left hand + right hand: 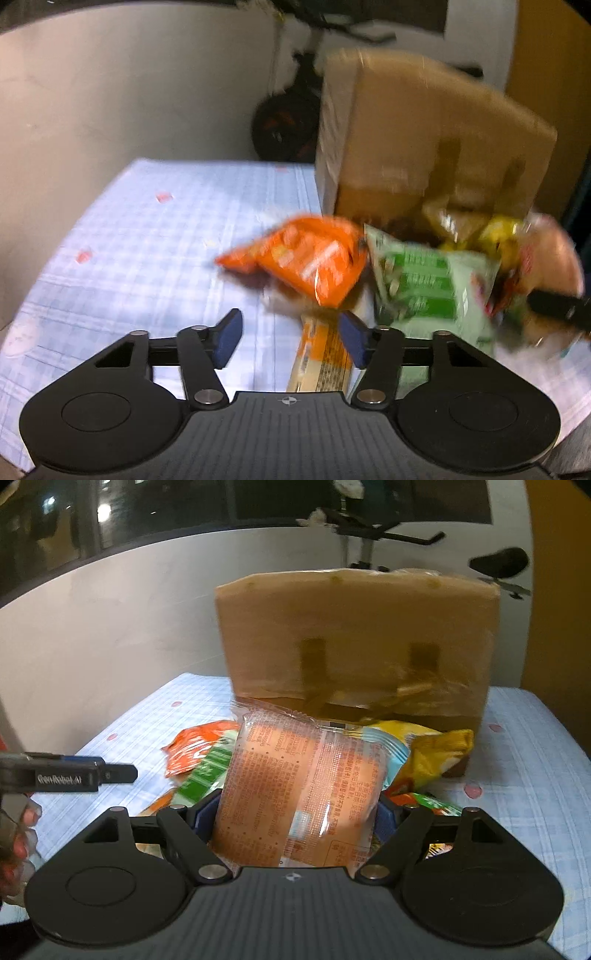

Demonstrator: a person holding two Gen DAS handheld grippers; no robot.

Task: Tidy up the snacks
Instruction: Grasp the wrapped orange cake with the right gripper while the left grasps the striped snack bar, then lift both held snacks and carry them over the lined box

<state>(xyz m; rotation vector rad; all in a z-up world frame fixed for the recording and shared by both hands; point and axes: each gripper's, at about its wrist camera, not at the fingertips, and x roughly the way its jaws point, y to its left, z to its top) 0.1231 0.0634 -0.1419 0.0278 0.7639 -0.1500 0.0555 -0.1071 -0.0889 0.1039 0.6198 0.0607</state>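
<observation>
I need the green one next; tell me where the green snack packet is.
In the left wrist view, the green snack packet lies right of the orange bag, before the cardboard box.

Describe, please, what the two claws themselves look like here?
Both the left claw and the right claw are matte black plastic with a ribbed top plate bearing a small crosshair mark. Each has two round discs, linkage arms with silver pins, and blue pads. White lettering, too blurred to read, runs along the left claw's side.

Left wrist: looks low over the surface [147, 236], box [436, 147] to the right, near.
Right wrist: faces the box [354, 642] squarely, close.
Shared: box, orange bag [310, 258] [192, 746].
</observation>
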